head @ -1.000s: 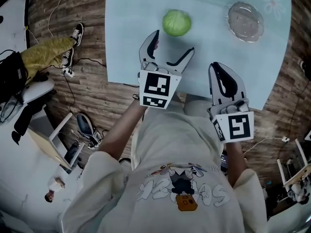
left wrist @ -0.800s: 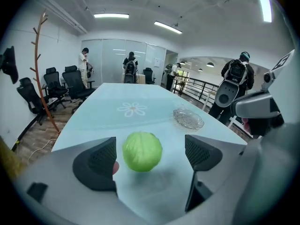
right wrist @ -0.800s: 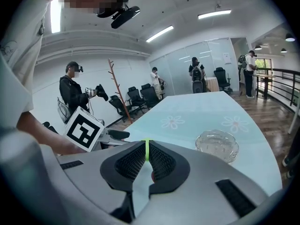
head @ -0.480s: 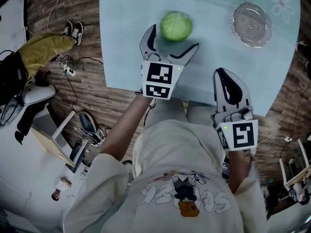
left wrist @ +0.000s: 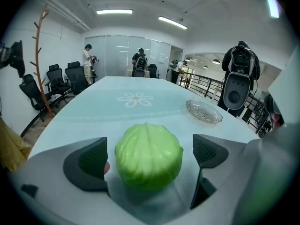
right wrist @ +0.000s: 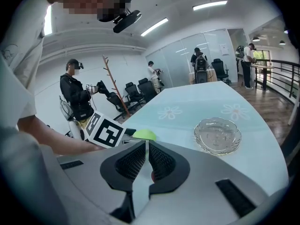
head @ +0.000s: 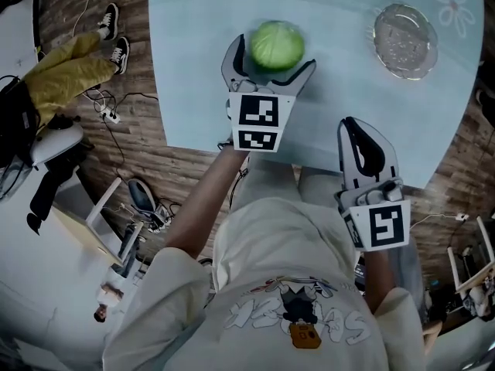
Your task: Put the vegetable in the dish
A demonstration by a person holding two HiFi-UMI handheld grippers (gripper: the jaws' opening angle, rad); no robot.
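The step in hand is the grasp. The left gripper (head: 272,59) is over the tabletop (head: 348,99) with its fingers (left wrist: 89,165) spread wide, having just been opening. The green cabbage (left wrist: 148,153) sits on the tabletop between them. Neither pad appears to press on it, though the left one stands just beside it and the right one has a clearer gap.

To take it well, I would bring the pads level with the widest part of the head and centre it between them before closing. A round cabbage is likely to roll or squirt out if one pad arrives first or grips high on the curve. Squeeze firmly but slowly, lift clear, then carry it to the glass dish (head: 404,41) and lower it gently, as the dish looks shallow. The right gripper (right wrist: 146,159) hangs by the near edge with its fingers pressed together on nothing.

The cabbage lies a little in from the near edge, nearer the left edge than the right. The dish is well apart from it, close to the right edge. The tabletop is pale blue with a flower print (left wrist: 136,98) and otherwise bare.

Around it is an office with a wood floor, black office chairs (left wrist: 70,78), a coat stand (left wrist: 41,60), glass partitions, ceiling strip lights and several people standing at the far end.
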